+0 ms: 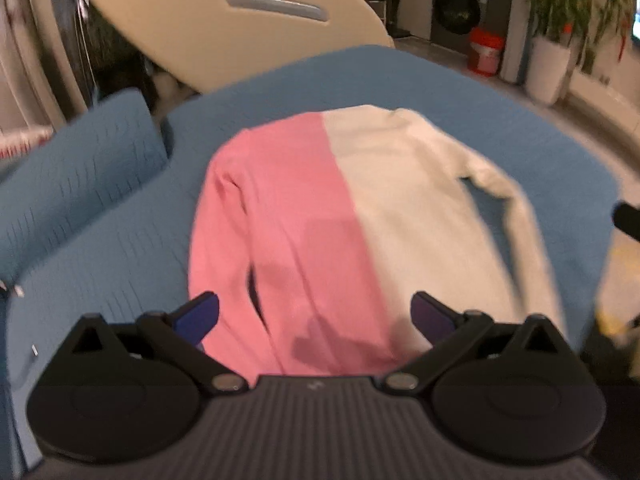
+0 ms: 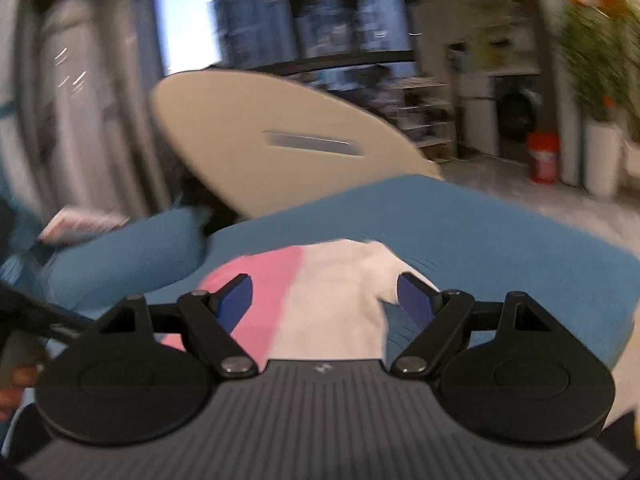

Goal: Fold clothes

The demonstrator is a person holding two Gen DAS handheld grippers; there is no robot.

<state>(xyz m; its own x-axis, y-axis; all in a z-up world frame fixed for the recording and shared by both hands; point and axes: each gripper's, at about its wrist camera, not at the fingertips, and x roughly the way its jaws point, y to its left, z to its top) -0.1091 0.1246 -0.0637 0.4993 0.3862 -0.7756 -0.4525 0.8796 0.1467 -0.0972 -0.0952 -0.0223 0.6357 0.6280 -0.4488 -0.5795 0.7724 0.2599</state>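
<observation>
Your left tongs hover just above the near hem of the sweater, spread wide with nothing between the blue pads, and that spacing would let you come down on either side of a fold of fabric. Your right tongs are equally wide apart and hold nothing; they sit higher and point more toward the room than at the cloth, so from there you see only the far part of the sweater. The sweater lies on the blue bed cover, spread flat with its neck pointing away from you toward the beige board at the bed's end. It is half pink and half cream, split down the middle. The cream sleeve on the right hangs out from the body in a loose arc, while the pink sleeve lies close along the left edge, possibly turned inward, though motion blur keeps that unclear. A blue pillow rests at the left, clear of the sweater.
</observation>
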